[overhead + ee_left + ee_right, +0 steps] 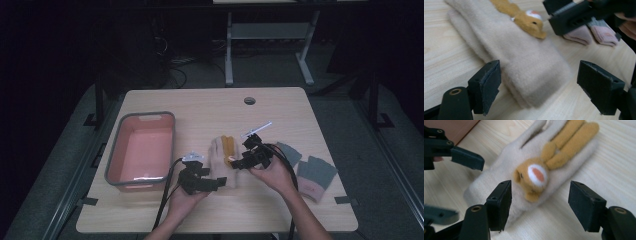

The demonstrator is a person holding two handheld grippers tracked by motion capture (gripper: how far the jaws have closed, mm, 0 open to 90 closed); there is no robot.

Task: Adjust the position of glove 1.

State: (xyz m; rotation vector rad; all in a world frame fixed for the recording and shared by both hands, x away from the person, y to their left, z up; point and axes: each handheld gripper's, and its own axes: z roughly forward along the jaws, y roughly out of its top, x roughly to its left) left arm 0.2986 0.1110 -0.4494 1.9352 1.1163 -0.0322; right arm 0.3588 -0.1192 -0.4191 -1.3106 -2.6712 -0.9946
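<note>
A beige fleece glove (pixel 218 150) with an orange rabbit (pixel 228 145) sewn on it lies flat at the table's middle. My left gripper (pixel 221 182) is open at the glove's cuff end; in the left gripper view its jaws straddle the beige cuff (pixel 534 67) low over the table. My right gripper (pixel 236 162) is open too, coming in from the glove's right side. In the right gripper view, its jaws stand either side of the rabbit's face (pixel 534 176), apart from it. Each gripper view also shows a jaw of the other gripper.
A salmon-pink bin (pixel 115 150) with a grey rim stands at the table's left. A pair of grey gloves with pink cuffs (pixel 316 174) lies at the right, seen also in the left gripper view (pixel 600 32). A cable hole (pixel 249 100) sits near the far edge.
</note>
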